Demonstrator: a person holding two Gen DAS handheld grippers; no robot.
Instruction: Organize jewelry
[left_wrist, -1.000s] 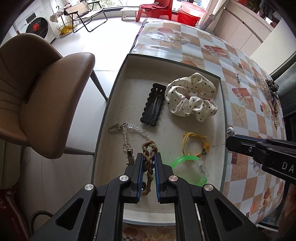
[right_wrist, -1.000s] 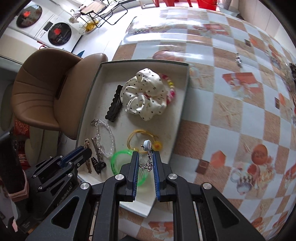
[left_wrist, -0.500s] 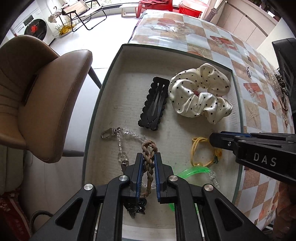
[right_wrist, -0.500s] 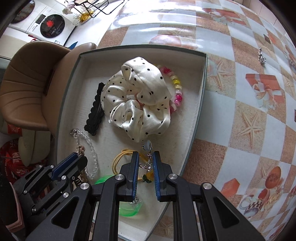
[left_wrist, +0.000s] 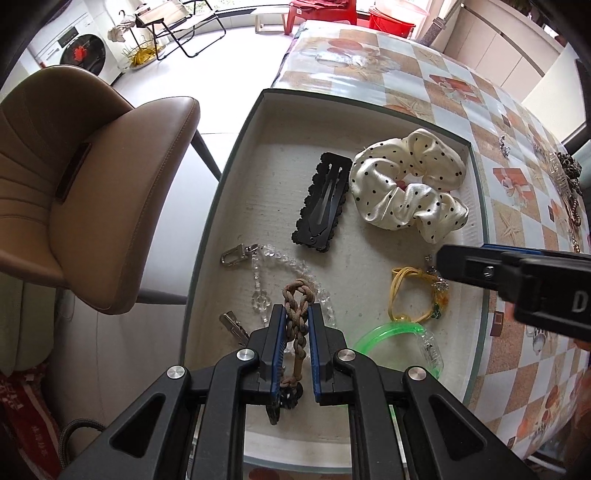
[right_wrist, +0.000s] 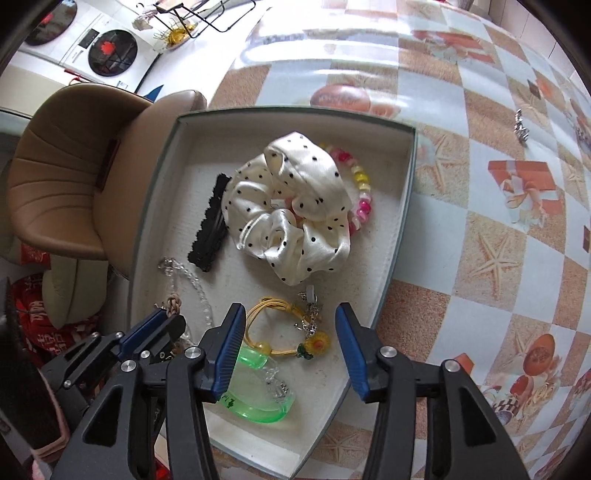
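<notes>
A shallow tray on the table holds a dotted white scrunchie, a black hair clip, a clear bead chain, a yellow cord bracelet, a green bangle and a bead bracelet. My left gripper is shut on a brown braided cord just above the tray floor. My right gripper is open over the tray; a small silver charm lies on the yellow bracelet between its fingers.
A tan chair stands close to the tray's left side. More jewelry lies on the checked tablecloth at the far right. A small silver piece lies alone on the cloth.
My right gripper has opened and let go of the silver charm, which now lies on the yellow bracelet in the tray. My left gripper still holds the braided cord.
</notes>
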